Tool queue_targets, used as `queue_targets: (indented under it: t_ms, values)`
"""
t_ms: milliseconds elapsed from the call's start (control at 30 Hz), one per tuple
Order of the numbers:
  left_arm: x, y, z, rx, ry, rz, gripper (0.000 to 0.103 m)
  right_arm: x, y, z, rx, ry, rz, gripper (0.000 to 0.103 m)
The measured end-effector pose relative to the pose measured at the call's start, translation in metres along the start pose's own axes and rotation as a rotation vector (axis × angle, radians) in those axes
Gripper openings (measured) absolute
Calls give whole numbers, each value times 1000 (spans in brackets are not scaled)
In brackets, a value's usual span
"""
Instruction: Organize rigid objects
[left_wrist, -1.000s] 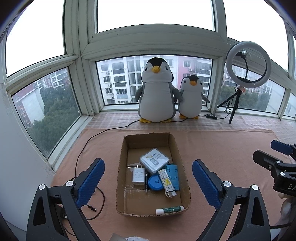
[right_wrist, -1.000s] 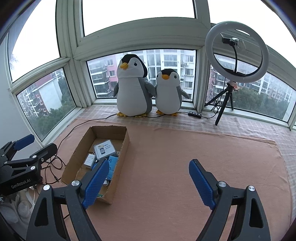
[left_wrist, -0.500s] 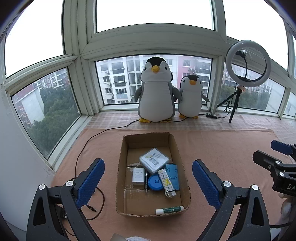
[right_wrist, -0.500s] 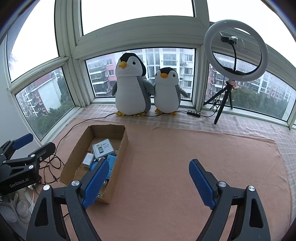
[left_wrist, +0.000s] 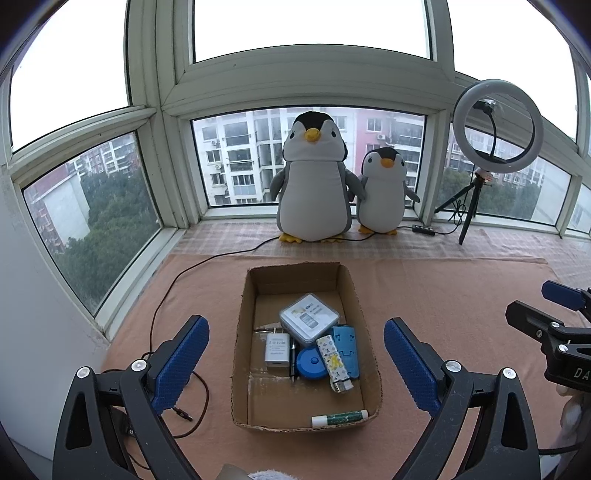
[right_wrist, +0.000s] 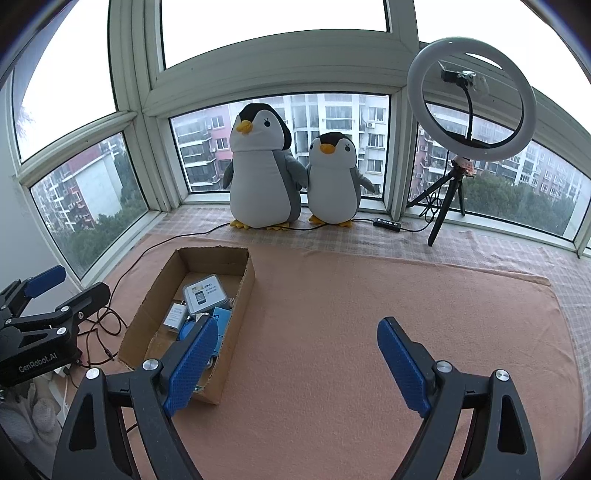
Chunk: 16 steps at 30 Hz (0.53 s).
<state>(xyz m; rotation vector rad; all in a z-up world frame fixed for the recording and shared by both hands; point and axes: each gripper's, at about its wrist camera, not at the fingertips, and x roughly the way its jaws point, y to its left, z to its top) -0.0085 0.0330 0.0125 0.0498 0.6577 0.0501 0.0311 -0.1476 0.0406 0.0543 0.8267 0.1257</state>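
An open cardboard box (left_wrist: 242, 321) sits on the pink mat; it also shows in the right wrist view (right_wrist: 243, 291). Inside lie a grey square case (left_wrist: 308, 321), a white charger (left_wrist: 277, 350), a round blue tape (left_wrist: 312, 363), a patterned lighter (left_wrist: 334, 363), a blue holder (left_wrist: 346, 350) and a green-white tube (left_wrist: 340, 418). My left gripper (left_wrist: 295, 363) is open and empty, held above the box's near end. My right gripper (right_wrist: 297, 363) is open and empty over bare mat, right of the box.
Two plush penguins (left_wrist: 314, 181) stand at the window behind the box. A ring light on a tripod (right_wrist: 469, 99) stands back right. A dark cable (left_wrist: 173, 291) runs left of the box. The pink mat (right_wrist: 369, 314) spreads right of the box.
The right wrist view has shifted slightly, so the box and penguins sit a little more to the left. The left gripper has barely moved.
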Motion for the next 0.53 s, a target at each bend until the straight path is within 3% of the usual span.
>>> queue_targets:
  t_ms: [533]
  values:
    - [2, 0, -1, 3, 3, 2, 98, 3, -2, -4, 2, 6, 0, 86]
